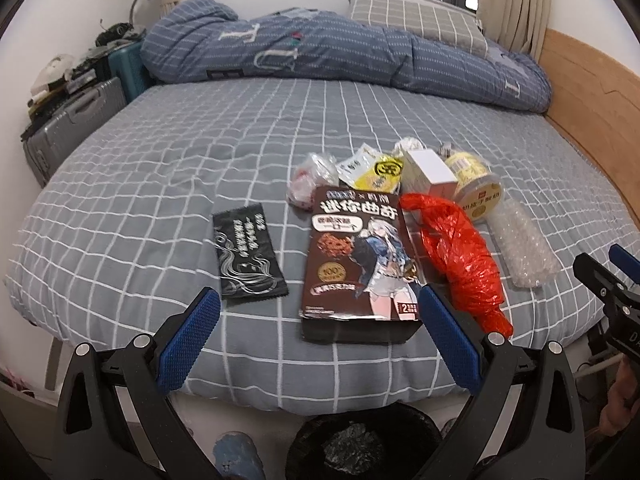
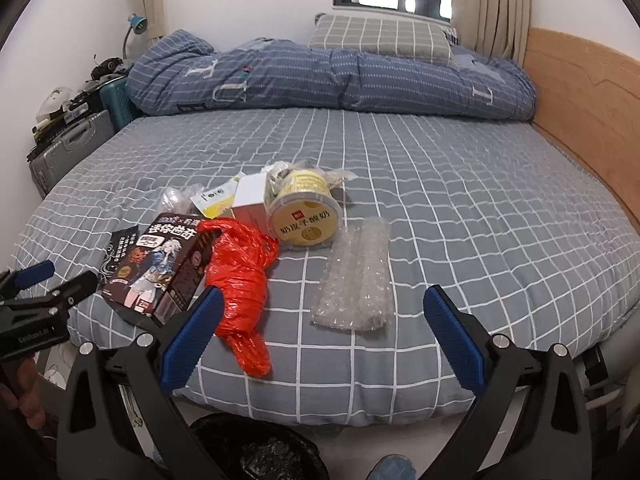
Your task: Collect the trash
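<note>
Trash lies near the front edge of the bed: a brown cookie box [image 1: 356, 256] [image 2: 160, 264], a black wrapper [image 1: 248, 252], a crumpled red plastic bag [image 1: 460, 256] [image 2: 240, 292], a roll of bubble wrap [image 1: 524, 248] [image 2: 356, 280], a yellow yogurt cup [image 1: 476, 188] [image 2: 304, 208], a white carton [image 1: 432, 172], a yellow packet [image 1: 376, 172] and a clear bag [image 1: 312, 180]. My left gripper [image 1: 320, 308] is open, hovering in front of the cookie box. My right gripper [image 2: 324, 308] is open, in front of the bubble wrap. A black-lined bin [image 1: 360, 440] [image 2: 256, 452] stands below the bed edge.
The bed [image 2: 460, 208] has a grey checked sheet, with a rolled blue duvet [image 1: 320, 52] and a pillow [image 1: 416, 16] at the back. Suitcases [image 1: 76, 120] with clutter stand at the left. A wooden bed board [image 2: 592, 108] runs along the right.
</note>
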{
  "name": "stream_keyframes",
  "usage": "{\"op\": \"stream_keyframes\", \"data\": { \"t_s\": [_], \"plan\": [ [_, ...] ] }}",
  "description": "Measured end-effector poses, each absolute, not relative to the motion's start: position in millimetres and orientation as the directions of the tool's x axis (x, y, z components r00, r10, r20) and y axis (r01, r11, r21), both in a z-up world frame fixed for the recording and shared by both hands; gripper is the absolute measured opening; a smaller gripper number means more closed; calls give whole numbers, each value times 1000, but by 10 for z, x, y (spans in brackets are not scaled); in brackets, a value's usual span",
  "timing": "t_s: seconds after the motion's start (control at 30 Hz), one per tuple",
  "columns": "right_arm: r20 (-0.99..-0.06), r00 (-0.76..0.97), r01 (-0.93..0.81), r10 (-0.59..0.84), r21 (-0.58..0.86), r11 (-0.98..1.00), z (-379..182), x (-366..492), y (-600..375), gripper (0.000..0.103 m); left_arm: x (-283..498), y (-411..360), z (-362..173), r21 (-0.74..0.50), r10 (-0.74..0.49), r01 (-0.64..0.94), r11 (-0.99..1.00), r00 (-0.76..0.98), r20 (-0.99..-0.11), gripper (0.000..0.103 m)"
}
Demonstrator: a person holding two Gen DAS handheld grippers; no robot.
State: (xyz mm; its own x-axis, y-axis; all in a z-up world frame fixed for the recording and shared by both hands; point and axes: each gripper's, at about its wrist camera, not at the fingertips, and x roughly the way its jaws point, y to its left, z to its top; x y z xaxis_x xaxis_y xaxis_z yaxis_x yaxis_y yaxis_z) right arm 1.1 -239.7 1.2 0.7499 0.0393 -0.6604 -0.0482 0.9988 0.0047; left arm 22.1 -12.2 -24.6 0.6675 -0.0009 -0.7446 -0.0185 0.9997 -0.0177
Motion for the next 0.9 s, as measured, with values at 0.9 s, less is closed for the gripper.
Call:
{"op": "stream_keyframes", "data": {
  "t_s": [0.9],
  "plan": [
    [-773,633,26,41,74,997,-750,787,-2632,92,905,-347,-818,-61,-77,47,997,544,-836,97]
  ]
}}
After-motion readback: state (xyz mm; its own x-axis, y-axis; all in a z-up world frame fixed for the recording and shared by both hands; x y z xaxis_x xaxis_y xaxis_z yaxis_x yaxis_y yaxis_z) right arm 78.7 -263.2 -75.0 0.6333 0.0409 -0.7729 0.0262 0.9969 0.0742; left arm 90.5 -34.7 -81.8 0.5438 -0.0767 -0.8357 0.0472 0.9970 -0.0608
